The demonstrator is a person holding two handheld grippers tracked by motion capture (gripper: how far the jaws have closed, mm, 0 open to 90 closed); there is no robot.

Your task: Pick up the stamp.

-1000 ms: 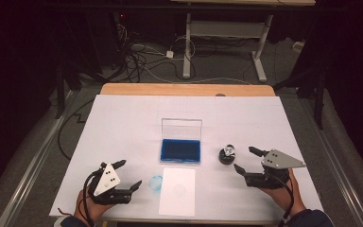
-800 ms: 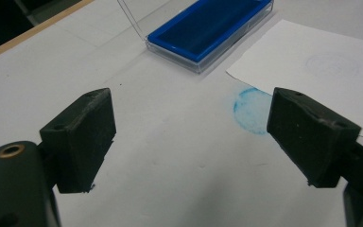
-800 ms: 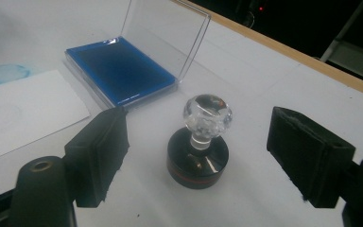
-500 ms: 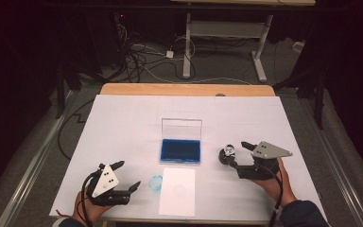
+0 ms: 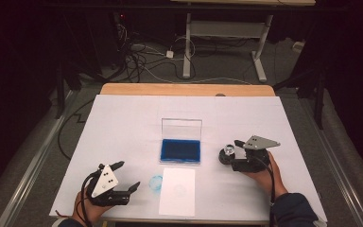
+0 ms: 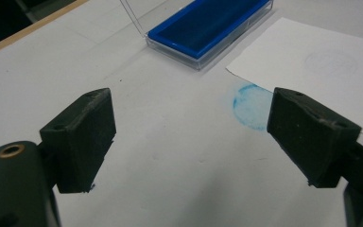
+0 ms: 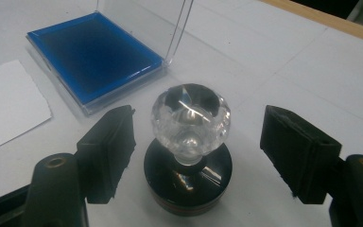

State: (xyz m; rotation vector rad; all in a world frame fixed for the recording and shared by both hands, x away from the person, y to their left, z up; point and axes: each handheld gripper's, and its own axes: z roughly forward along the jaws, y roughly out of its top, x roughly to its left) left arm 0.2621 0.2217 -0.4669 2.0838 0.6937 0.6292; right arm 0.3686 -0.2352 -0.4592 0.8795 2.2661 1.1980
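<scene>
R gripper (image 7: 196,156), jaws apart and just been closing w/ stamp (image 7: 189,146) between them untouched, likely rigid, slick faceted glass knob over squat base; grip the knob.

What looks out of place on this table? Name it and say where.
A round blue ink smudge sits on the white table cover, just left of the paper sheet rather than on it. The sheet carries only a faint circular mark.
</scene>
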